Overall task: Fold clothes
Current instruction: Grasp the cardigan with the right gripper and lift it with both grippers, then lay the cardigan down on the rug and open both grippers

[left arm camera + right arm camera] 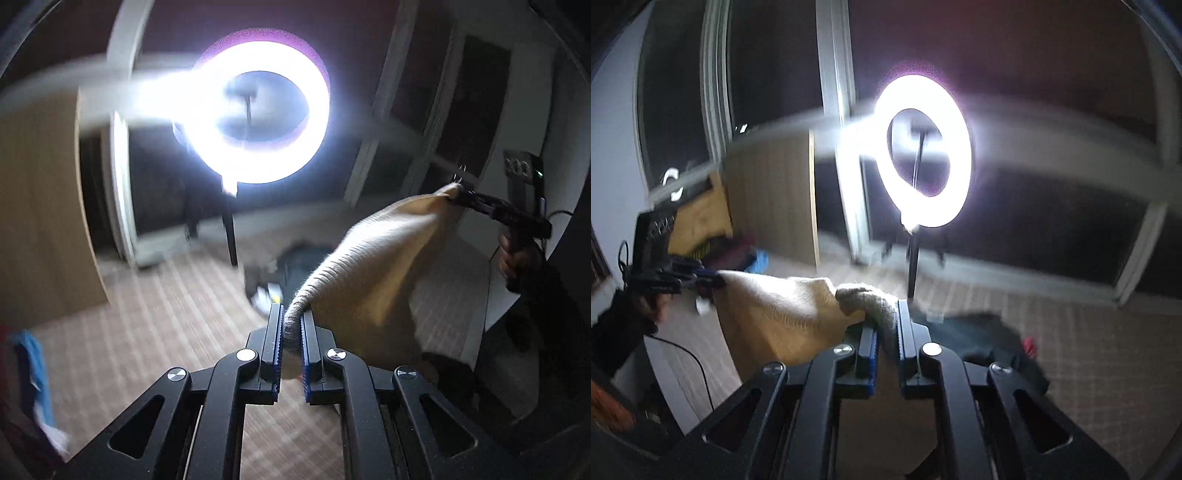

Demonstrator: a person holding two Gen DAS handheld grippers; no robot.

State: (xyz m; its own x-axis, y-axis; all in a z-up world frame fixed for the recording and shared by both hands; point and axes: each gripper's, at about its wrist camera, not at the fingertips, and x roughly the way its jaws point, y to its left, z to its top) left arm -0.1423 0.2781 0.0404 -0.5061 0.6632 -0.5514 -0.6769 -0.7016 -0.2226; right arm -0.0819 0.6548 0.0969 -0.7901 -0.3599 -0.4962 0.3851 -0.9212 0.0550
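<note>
Left gripper (pixel 291 332): nearest the lens; black linkage with blue ribbed pads, jaws narrowed onto a bunched grey-beige edge of the garment.
Right gripper (pixel 888 328): same build, jaws likewise pinched on a rolled edge of the cloth; in the left wrist view it appears right of the ring light (pixel 258 107), gripping the far corner.
Floor (pixel 166 325): largest surface, below the ring light; pale, with a striped or gridded pattern, blurred.
Windows (pixel 768 74): dark panes in white frames behind the ring light.
Garment (pixel 373 266): beige knit with fine ribbing, soft and limp; it hangs in the air below and right of the ring light, stretched as a sagging sheet between the two grippers, clear of the floor.
Dark clothing (pixel 982 343): a slack heap on the floor below the ring light's stand; kind cannot be told.
Blue cloth (pixel 33 369): crumpled, far left of the ring light.
Ring light, shape: bright circular tube on a thin black pole.
Step in hand: judged to be the lift-and-spread, with the garment held up by two edge points.
Next move: probably calls for drawing the hands apart to flatten the cloth, then laying it down evenly for a fold; both grips must hold.
</note>
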